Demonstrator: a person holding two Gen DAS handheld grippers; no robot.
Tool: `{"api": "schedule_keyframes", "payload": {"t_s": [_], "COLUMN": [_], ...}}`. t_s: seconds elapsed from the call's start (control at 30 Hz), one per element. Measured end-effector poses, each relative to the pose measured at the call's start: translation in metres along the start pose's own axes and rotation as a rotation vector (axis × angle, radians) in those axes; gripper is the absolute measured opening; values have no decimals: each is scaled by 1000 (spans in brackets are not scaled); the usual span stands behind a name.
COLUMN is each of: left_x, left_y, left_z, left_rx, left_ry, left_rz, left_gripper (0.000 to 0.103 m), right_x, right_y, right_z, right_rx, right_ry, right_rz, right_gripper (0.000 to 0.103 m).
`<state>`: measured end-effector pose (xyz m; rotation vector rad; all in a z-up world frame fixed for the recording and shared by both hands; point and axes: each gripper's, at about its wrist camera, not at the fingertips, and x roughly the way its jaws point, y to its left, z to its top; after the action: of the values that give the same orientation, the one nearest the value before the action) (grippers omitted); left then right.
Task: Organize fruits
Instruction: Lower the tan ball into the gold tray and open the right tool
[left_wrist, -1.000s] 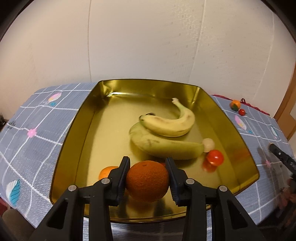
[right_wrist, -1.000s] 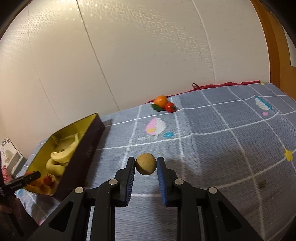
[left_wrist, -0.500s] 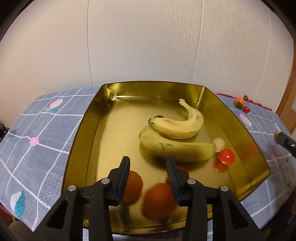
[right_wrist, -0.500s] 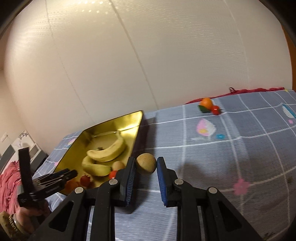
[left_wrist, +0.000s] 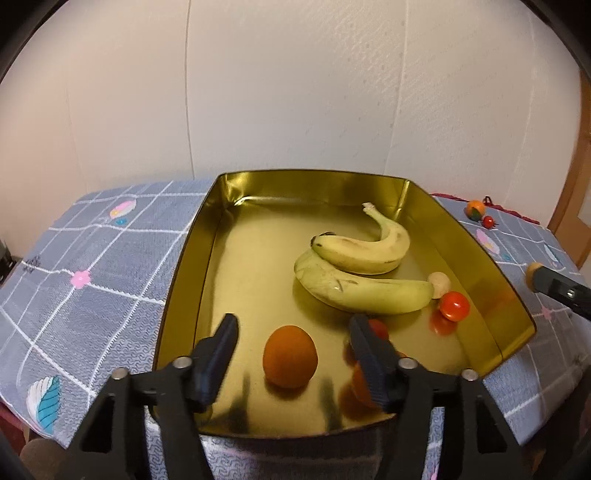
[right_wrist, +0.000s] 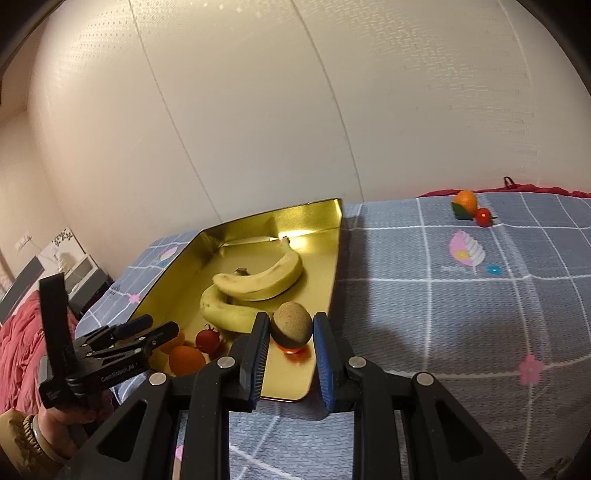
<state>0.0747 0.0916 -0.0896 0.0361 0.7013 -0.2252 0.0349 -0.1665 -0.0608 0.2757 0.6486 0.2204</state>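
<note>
A gold tray (left_wrist: 192, 258) holds two bananas (left_wrist: 364, 286), a pale ball (left_wrist: 440, 283), cherry tomatoes (left_wrist: 454, 305) and oranges. One orange (left_wrist: 290, 356) lies on the tray floor, free, below my open left gripper (left_wrist: 293, 345). A second orange (left_wrist: 360, 380) is partly hidden behind the right finger. In the right wrist view my right gripper (right_wrist: 290, 341) is shut on a brown round fruit (right_wrist: 291, 323), held over the tray's (right_wrist: 325, 273) near right corner. The left gripper (right_wrist: 147, 330) shows there too, at the tray's near end.
The tray sits on a grey checked tablecloth (right_wrist: 461, 314). A small orange (right_wrist: 466, 201) and a tomato (right_wrist: 484, 217) lie at its far edge by the wall. A person's hand (right_wrist: 48, 424) holds the left gripper. Red fabric (right_wrist: 18, 332) lies off the left side.
My left gripper has opened and let the orange drop onto the tray floor. My right gripper has carried the brown fruit left, from over the cloth to over the tray.
</note>
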Motion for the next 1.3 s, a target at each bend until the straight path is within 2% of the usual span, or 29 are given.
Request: {"api": "schedule_keyframes", "payload": {"t_s": [0.13, 0.2, 0.47, 0.67, 0.9, 1.3], "left_x": [-11, -15, -27, -31, -34, -34], "left_y": [-6, -8, -11, -11, -9, -3], "left_z": [-5, -6, -12, -13, -13, -13], "left_rx": [42, 53, 49, 45, 41, 25], "left_ry": [-38, -50, -71, -79, -80, -78], "left_rz": [15, 21, 21, 32, 27, 19], "left_gripper": [80, 88, 99, 100, 100, 101], "right_x": [8, 12, 32, 50, 69, 77], "right_y": [10, 16, 37, 47, 56, 52], "right_z": [0, 1, 0, 0, -1, -4], "right_rx": [-21, -36, -101, -120, -145, -131], "right_ry": [29, 43, 105, 177, 222, 237], "right_rz": [5, 10, 16, 7, -16, -38], "right_gripper": [24, 24, 24, 24, 24, 26]}}
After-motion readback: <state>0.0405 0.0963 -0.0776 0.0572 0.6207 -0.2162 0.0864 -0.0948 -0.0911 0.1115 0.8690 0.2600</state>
